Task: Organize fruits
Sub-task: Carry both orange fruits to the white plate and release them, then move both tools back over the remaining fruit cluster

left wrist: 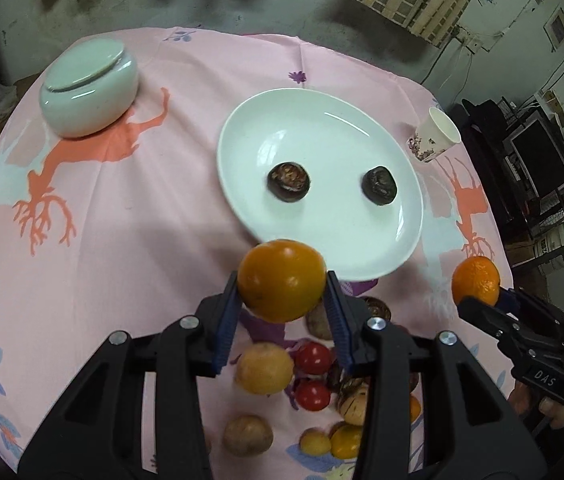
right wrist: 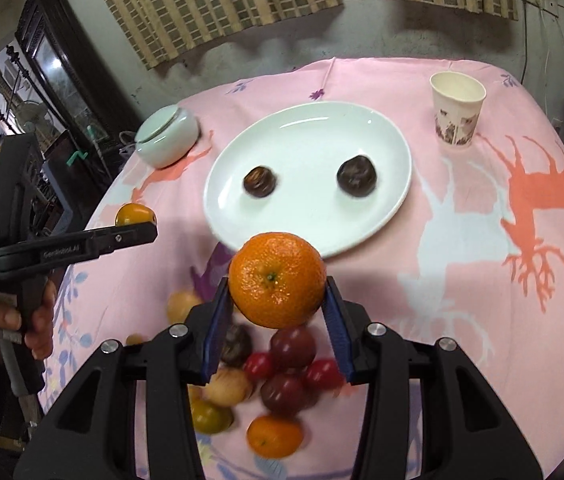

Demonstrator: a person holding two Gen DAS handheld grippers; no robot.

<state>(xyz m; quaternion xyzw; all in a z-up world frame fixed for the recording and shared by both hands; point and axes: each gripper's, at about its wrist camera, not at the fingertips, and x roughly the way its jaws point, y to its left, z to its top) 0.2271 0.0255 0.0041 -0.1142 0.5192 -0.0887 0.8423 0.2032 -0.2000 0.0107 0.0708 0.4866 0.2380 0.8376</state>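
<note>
1. Your left gripper (left wrist: 282, 286) is clamped on a smooth orange fruit (left wrist: 282, 280); the fruit sits between the blue fingers, at their tips, above the near rim of the white plate (left wrist: 322, 128).
2. Your right gripper (right wrist: 278, 294) is clamped on a mandarin (right wrist: 277, 279), also held at the tips of its fingers, in front of the plate.
3. Two dark fruits (right wrist: 260, 181) lie apart on the plate.
4. The pile of fruits (right wrist: 282, 380) lies on the pink cloth (right wrist: 462, 240) below both grippers.
</note>
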